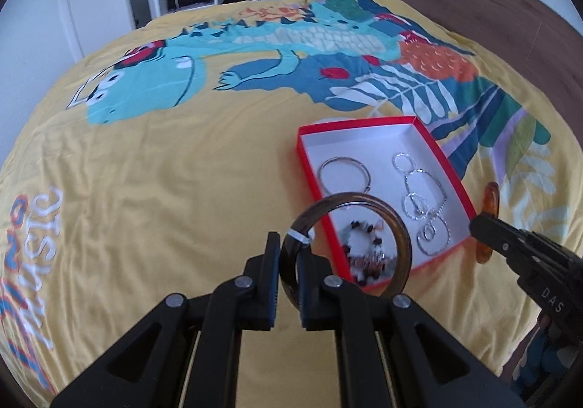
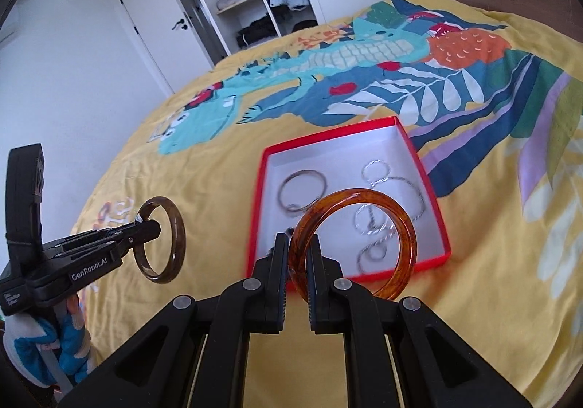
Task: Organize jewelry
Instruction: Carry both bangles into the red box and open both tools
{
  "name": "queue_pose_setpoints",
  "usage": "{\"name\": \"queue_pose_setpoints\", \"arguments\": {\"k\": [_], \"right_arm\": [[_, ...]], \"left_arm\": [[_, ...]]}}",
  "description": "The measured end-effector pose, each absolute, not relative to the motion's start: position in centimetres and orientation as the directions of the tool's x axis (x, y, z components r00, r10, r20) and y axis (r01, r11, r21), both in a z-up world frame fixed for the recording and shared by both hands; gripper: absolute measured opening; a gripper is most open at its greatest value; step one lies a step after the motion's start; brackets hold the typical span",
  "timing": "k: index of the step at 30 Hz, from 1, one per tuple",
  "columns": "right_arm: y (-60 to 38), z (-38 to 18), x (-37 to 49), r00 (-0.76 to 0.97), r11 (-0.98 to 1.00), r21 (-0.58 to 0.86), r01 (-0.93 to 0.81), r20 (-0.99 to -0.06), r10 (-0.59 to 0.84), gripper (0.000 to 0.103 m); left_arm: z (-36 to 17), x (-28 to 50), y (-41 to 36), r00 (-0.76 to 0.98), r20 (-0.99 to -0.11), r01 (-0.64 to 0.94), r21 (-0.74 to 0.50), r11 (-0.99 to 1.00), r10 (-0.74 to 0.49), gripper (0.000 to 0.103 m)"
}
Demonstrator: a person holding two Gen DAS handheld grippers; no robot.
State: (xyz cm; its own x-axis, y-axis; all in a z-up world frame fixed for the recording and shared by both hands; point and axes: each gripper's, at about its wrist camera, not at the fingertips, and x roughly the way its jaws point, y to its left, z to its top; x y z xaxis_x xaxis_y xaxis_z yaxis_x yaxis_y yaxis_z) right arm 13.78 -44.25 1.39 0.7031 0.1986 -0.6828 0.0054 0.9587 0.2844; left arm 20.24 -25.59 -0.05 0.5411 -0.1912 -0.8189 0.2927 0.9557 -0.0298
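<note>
left gripper (image 1: 289,247): jaws clamped on glossy dark brown bangle (image 1: 397,236), held upright in the air at the near corner of the box | right gripper (image 2: 296,247): jaws clamped on translucent amber bangle (image 2: 397,215), upright over the box's near edge | red box (image 2: 433,204): white-lined, on yellow printed bedspread (image 2: 204,160), holds thin metal hoop (image 2: 302,189), silver ring chain (image 2: 390,204)

Light: was even, soft daylight; shadows faint.
Blur: box contents (image 1: 364,258) were smeared.
Edges: bedspread (image 2: 204,167) bulged; corners were vignetted black.
</note>
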Motion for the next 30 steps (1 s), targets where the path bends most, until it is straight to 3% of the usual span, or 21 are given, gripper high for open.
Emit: {"name": "queue_pose_setpoints", "arguments": {"k": [15, 30], "right_arm": [[-46.0, -5.0, 21.5, 0.602, 0.975, 0.220, -0.016, -0.777, 0.185, 0.009], [-47.8, -6.9, 24.3, 0.563, 0.976, 0.217, 0.018, -0.809, 0.170, 0.011]], "left_arm": [[-5.6, 28.4, -32.4, 0.526, -0.843, 0.321, 0.074, 0.944, -0.113, 0.008], [-8.5, 29.4, -35.1, 0.509, -0.857, 0.382, 0.146, 0.912, -0.076, 0.008]]}}
